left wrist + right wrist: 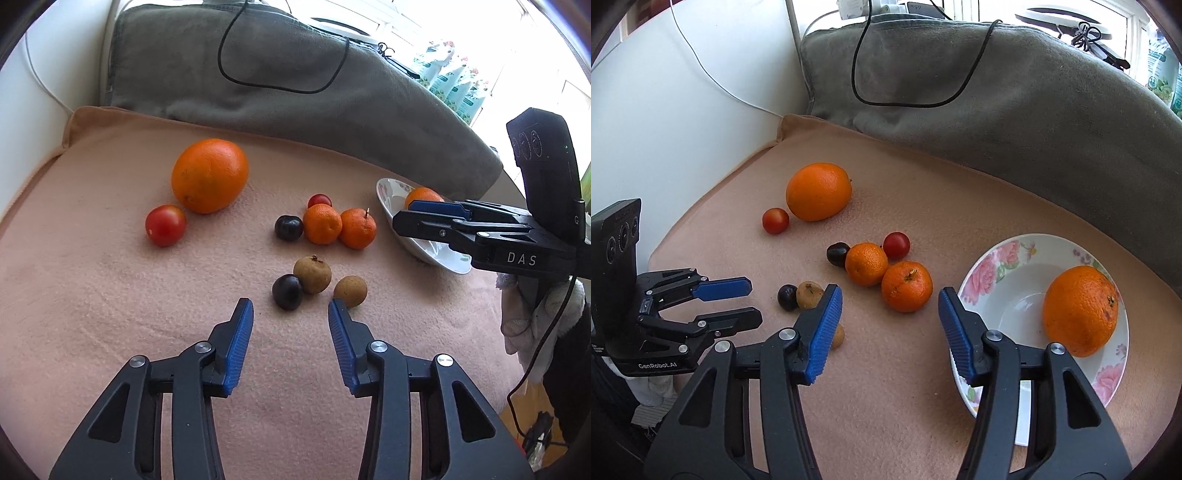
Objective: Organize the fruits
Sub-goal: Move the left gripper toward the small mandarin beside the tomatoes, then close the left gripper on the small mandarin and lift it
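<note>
On the pink blanket (110, 295), scattered fruit (one orange (1080, 310) bowled).

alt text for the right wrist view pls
An open claw hovers over a pink cloth, beside a floral bowl holding one orange. More fruit lies loose on the cloth, with the other claw at left.

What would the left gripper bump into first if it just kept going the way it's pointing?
Probably the dark plum straight ahead of the open left gripper, which touches a brown fruit. Depth is hard to judge, so it might meet the pink blanket just short of the plum.
</note>
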{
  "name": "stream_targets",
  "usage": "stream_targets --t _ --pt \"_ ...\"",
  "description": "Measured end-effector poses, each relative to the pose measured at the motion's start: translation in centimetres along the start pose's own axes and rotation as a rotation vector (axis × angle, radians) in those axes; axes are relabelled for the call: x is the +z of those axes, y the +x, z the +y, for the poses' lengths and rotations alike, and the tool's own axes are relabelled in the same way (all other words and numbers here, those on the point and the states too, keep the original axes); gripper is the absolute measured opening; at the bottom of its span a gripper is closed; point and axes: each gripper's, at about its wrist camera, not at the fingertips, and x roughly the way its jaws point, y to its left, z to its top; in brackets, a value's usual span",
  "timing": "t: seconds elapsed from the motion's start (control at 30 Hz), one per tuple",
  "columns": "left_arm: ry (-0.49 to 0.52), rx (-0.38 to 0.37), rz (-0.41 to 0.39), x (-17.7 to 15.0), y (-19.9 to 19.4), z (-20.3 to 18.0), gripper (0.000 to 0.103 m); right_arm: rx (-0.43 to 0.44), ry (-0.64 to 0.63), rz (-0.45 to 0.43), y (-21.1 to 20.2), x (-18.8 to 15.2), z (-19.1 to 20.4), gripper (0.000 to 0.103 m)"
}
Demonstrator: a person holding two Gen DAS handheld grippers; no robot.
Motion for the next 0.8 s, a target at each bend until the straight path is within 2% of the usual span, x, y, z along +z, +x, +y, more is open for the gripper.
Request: stream_targets --t 0.1,0.4,0.8 --pt "0.001 -0.004 0.007 0.1 0.3 0.2 0.038 -0.007 -0.035 0.016 0.7 0.5 0.1 0.051" --pt "0.000 -0.003 0.031 0.2 1.3 0.5 0.033 -0.070 -0.171 0.074 2.9 1.2 1.1 0.049" --pt "0.005 -0.013 0.044 0.6 2.2 0.3 0.031 -0.097 -0.228 0.120 4.7 1.5 1.2 0.048"
